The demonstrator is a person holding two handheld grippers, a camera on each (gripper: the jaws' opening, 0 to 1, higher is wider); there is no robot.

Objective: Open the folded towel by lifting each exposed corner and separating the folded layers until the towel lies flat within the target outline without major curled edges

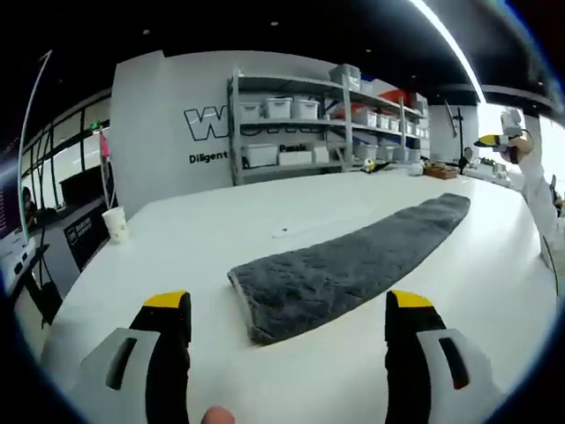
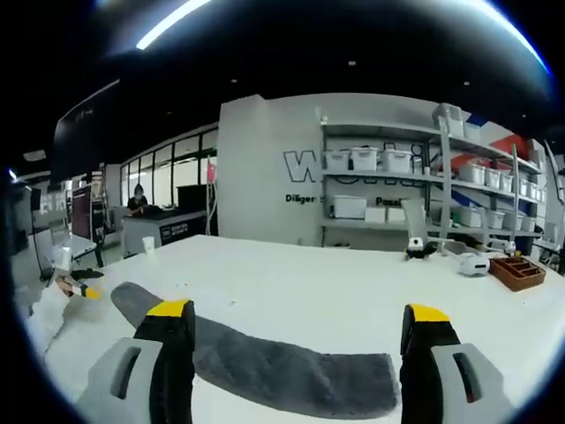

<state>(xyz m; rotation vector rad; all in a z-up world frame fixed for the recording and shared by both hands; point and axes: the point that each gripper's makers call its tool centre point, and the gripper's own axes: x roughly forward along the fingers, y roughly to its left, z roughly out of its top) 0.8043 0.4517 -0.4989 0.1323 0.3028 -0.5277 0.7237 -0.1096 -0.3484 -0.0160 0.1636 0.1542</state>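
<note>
Towel = landmark. Grey towel (image 1: 353,265) lies folded into a long narrow strip on the white table (image 1: 177,256), fluffy pile up, nothing pinching it.

Left gripper view: your left claw (image 1: 289,318) is spread wide, yellow-tipped jaws either side of the towel's near short end, hovering above the table, not touching the cloth. Near end shows stacked layers at the fold edge. Strip runs away from you toward the far right. Paper cup (image 1: 115,223) stands well apart from the towel, near the table's left edge. Your other claw (image 1: 494,141) shows beyond the towel's far end, raised off the table; can't tell its jaw gap from here. Shelving w/ white bins (image 1: 300,115) behind the table, past the towel.

Right gripper view: your right claw (image 2: 300,331) also spread wide, jaws straddling the towel (image 2: 265,362) strip, above it, no contact seen. Towel end nearest this claw sits between the jaws, toward the right one. Brown tray (image 2: 517,272) on the table, well apart from the towel, to its right.
</note>
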